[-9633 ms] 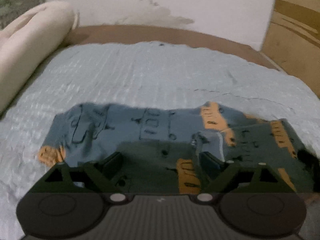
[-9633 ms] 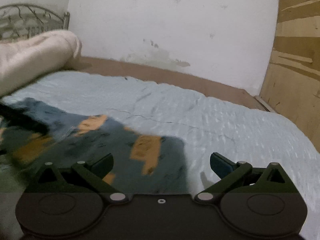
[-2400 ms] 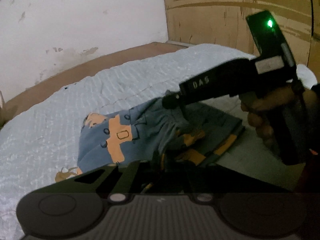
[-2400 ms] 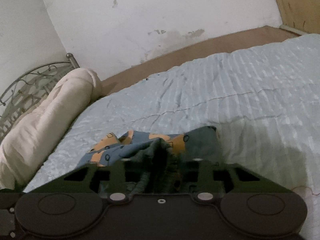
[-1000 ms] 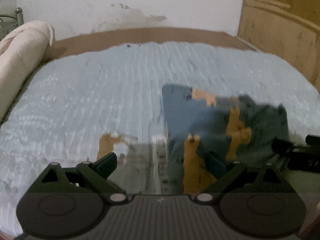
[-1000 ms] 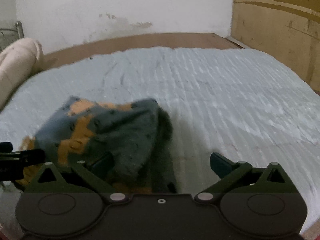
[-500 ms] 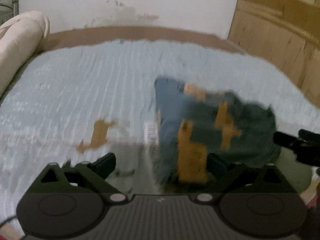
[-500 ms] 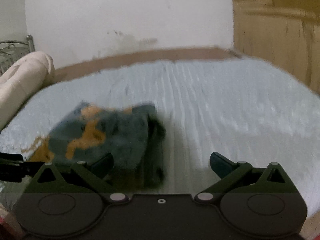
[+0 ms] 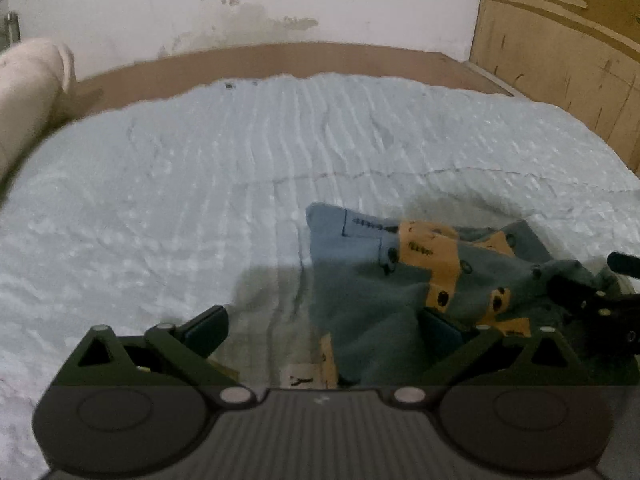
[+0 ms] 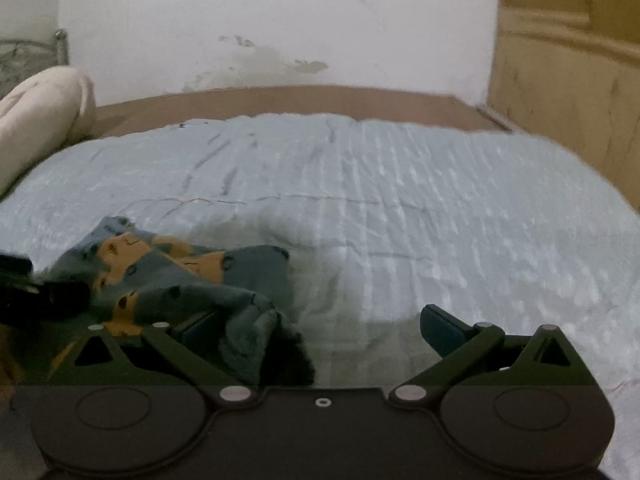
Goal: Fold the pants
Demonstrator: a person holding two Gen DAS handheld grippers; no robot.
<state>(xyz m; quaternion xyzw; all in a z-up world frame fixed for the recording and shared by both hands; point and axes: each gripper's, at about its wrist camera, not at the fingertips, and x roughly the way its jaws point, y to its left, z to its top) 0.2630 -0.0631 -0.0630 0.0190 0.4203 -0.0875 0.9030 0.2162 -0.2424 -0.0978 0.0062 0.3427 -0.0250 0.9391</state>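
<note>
- Plainly, the pants (image 9: pixel 404 280) lay bunched in a rumpled heap on the bed (image 9: pixel 200 184), blue-grey with orange patches.
- The left gripper (image 9: pixel 324 326) had its jaws spread wide and held nothing; its right finger (image 9: pixel 444 330) sat over the pants, its left finger (image 9: pixel 204 326) over bare sheet.
- The right gripper (image 10: pixel 316 328) also had its jaws apart and empty, the heap (image 10: pixel 192 280) lying at its left finger (image 10: pixel 200 328).
- In the left view, the right gripper (image 9: pixel 592 300) reached in at the heap's right edge.
- A cream pillow (image 10: pixel 40 120) lay at the bed's far left, by the wall (image 10: pixel 280 20).
- No container was in view.
</note>
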